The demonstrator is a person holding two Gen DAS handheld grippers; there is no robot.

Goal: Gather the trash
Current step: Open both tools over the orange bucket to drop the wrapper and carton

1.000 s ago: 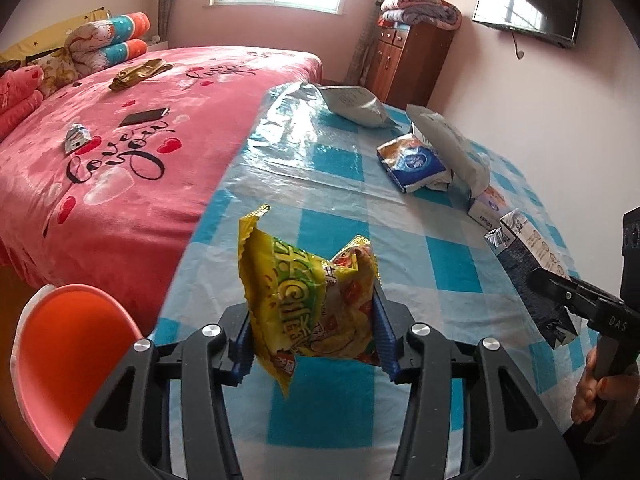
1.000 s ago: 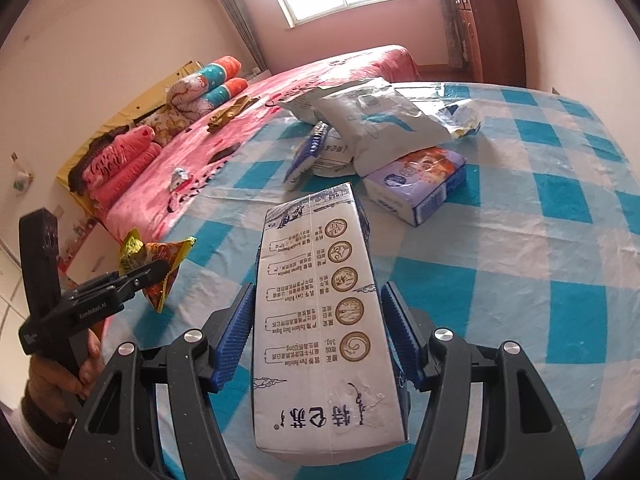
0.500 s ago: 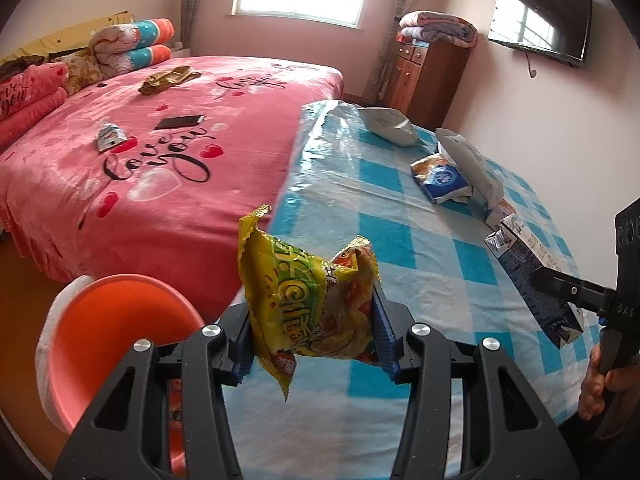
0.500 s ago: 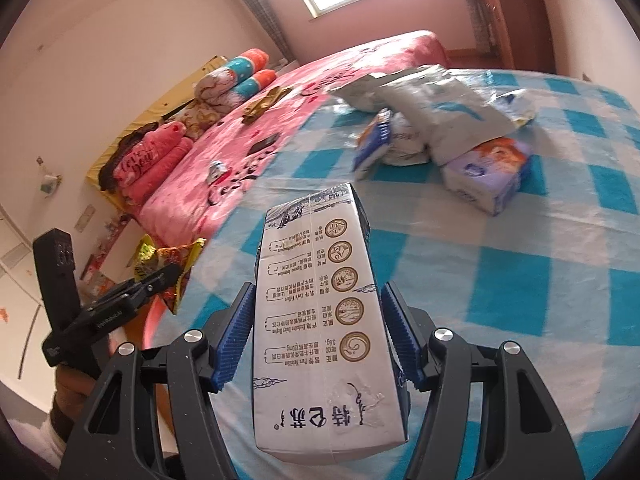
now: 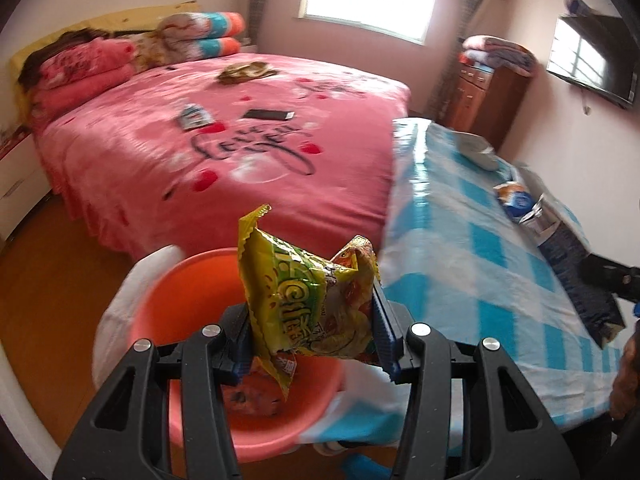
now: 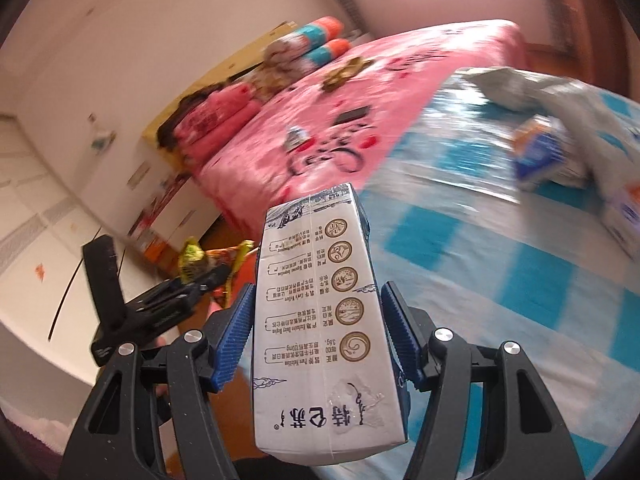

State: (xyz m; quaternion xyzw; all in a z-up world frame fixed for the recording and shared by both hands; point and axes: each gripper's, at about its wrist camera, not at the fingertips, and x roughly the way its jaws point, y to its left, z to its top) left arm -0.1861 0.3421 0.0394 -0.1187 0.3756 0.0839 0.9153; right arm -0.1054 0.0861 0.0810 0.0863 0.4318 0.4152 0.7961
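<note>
Left gripper (image 5: pixel 314 336) clamped on yellow snack wrapper (image 5: pixel 308 304), held above orange bin (image 5: pixel 176 300) — white liner at rim. Right gripper (image 6: pixel 318 334) clenched on milk carton (image 6: pixel 320 320), over checked tablecloth (image 6: pixel 500 272) edge. Beyond — more wrappers (image 6: pixel 536 152) on cloth, pink bed (image 5: pixel 240 144).

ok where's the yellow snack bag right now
In the left wrist view the crinkly yellow snack bag is clamped in the left tool, held above the round orange plastic bin beside the blue checked table.
</note>
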